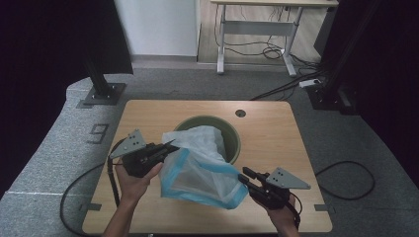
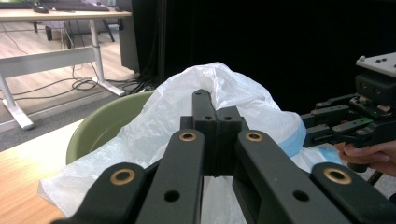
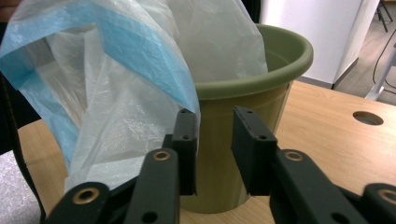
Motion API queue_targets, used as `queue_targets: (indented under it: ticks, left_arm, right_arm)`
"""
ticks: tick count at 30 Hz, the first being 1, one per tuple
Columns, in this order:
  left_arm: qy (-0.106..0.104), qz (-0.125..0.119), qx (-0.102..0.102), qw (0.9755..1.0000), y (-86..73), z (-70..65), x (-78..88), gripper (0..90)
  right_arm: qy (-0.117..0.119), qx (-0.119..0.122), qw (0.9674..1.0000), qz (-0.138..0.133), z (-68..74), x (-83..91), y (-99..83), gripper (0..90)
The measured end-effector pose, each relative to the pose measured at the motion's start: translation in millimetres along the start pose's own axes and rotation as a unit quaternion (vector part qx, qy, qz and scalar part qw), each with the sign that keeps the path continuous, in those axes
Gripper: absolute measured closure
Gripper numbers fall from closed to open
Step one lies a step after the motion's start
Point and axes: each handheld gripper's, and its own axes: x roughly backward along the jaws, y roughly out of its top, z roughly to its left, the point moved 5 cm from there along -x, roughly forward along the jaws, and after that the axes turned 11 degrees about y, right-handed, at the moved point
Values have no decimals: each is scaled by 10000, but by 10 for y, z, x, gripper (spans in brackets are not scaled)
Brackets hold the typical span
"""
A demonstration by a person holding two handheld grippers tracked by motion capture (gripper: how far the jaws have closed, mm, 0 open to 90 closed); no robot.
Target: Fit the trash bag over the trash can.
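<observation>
A translucent white plastic bag [image 1: 197, 173] with a blue rim hangs half out of an olive-green bin [image 1: 232, 133] in the middle of the wooden table [image 1: 276, 128]. My left gripper [image 1: 170, 144] is shut on the bag's upper left edge and holds it up. In the left gripper view its jaws [image 2: 215, 109] are pressed together, with the bag [image 2: 243, 93] bulging behind them and the bin [image 2: 102, 121] at the left. My right gripper [image 1: 243, 174] sits at the bag's lower right blue rim. In its own view the right gripper [image 3: 214, 126] is open, the bag [image 3: 116, 93] draping beside one pad and the bin [image 3: 280, 51] behind.
A round cable hole [image 1: 240, 113] lies in the table behind the bin. Beyond the table stand a white-legged desk [image 1: 257, 24] with loose cables under it and black stands at both sides. A cable loops on the grey floor at the right [image 1: 346, 180].
</observation>
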Motion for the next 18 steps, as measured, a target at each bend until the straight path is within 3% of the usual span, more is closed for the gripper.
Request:
queue_targets:
  ticks: [6, 13, 18]
  left_arm:
    - [53, -1, -7, 10000, -5, 32, 20, 900]
    - [131, 50, 19, 9999, -21, 137, 66, 900]
    - [239, 192, 117, 9995, -64, 270, 5, 900]
  right_arm:
    - [34, 63, 10000, -16, 26, -14, -6, 873]
    - [-206, 368, 9989, -181, -7, 70, 201, 886]
    - [-508, 711, 9962, -11, -107, -37, 332, 886]
